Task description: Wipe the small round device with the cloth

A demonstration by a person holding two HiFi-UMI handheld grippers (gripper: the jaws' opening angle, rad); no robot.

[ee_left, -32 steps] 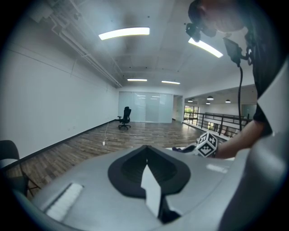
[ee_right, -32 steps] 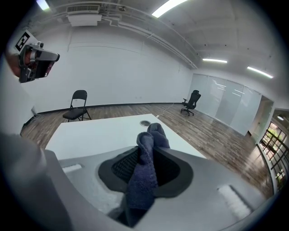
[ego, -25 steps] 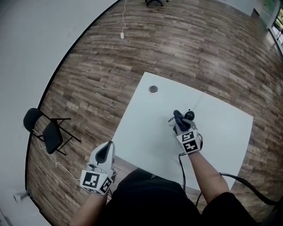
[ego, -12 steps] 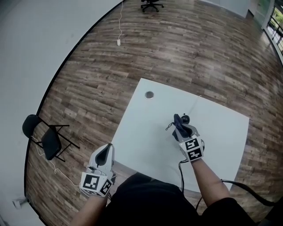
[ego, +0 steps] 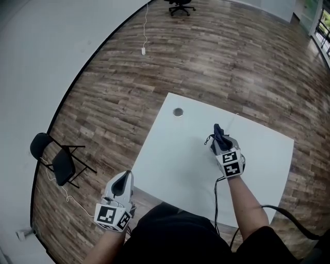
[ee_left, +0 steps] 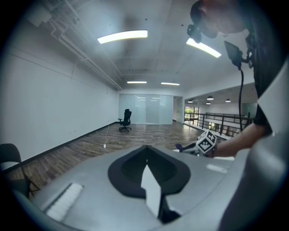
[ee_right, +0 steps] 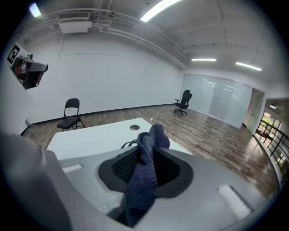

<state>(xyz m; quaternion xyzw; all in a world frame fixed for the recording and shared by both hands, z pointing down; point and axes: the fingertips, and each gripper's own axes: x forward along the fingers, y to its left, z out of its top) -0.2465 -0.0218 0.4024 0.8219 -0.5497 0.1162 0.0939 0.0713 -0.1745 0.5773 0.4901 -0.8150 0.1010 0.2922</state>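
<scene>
In the head view my right gripper (ego: 220, 136) hangs over the middle of the white table (ego: 170, 165), shut on a dark blue cloth (ego: 218, 132). The right gripper view shows the cloth (ee_right: 143, 178) bunched between the pads and poking out past my right gripper (ee_right: 146, 155). The small round device is hidden behind the cloth and gripper; only a thin black loop (ego: 208, 139) shows beside them, and the same loop (ee_right: 128, 144) shows on the tabletop. My left gripper (ego: 124, 179) is held off the table's near left edge, shut and holding nothing, and my left gripper (ee_left: 145, 155) points level into the room.
A round grommet hole (ego: 178, 112) sits at the table's far left. A thin pale cord (ego: 233, 119) runs toward the far edge. A black folding chair (ego: 56, 157) stands on the wooden floor at the left, an office chair (ego: 178, 6) far off.
My right gripper has carried the cloth to the right and farther across the table, lifting a little. The black round device that showed beside the cloth is now covered. The left gripper has stayed put.
</scene>
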